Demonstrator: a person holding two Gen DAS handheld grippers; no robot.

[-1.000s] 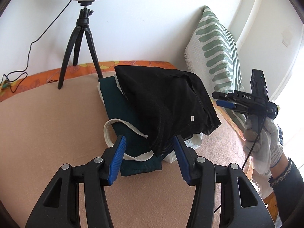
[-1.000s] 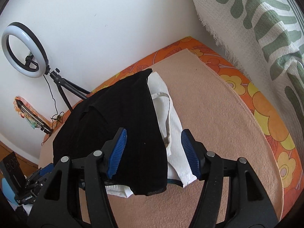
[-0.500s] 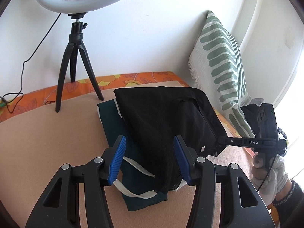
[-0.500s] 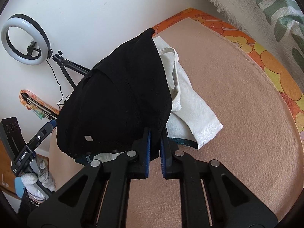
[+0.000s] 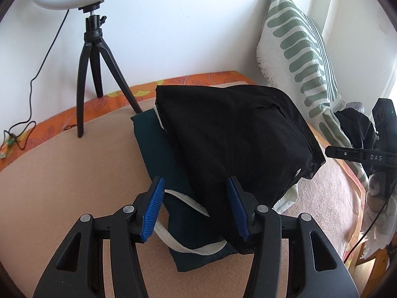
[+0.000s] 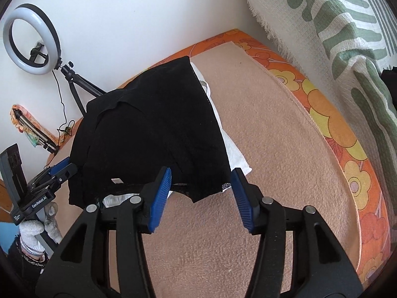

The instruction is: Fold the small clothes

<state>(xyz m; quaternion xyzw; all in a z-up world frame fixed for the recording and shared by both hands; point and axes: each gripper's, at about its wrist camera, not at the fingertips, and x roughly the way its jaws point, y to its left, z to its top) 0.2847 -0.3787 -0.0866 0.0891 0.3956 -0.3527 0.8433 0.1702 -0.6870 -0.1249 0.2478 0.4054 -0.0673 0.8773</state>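
Left wrist view: the left hand-held gripper (image 5: 196, 207) stands about half open, its blue pads apart. The near corner of the black garment (image 5: 230, 139) hangs down past the inner face of the right-hand pad, but nothing is pinched. The garment lies as a folded pile on a dark teal cloth (image 5: 161, 154) with a white band, and a white cloth (image 5: 289, 198) peeks out underneath at the far side. All of it sits on the beige blanket (image 5: 62, 173) of the bed, toward the head end where the leaf-patterned cushion (image 5: 297, 52) leans on the wall. A ring light on a tripod (image 5: 93, 57) stands at the bed's wall-side edge. At the right margin the other tool shows only partly, so its jaws cannot be read from here.

Right wrist view: the right hand-held gripper (image 6: 201, 193) has just been opening; its pads now stand well apart with only bare blanket and the garment's near hem between them, and no pad presses on cloth. The black garment (image 6: 153, 129) lies flat, its hem a little ragged at the near corner, with the white cloth showing along its right side. The left tool, held in a gloved hand (image 6: 37, 226), sits at the pile's far-left side.

Progress, as a judgement: the black piece looks folded and laid on the stack, just let go. What seems left is tidying that loose corner, and any further garments, which these views do not show.
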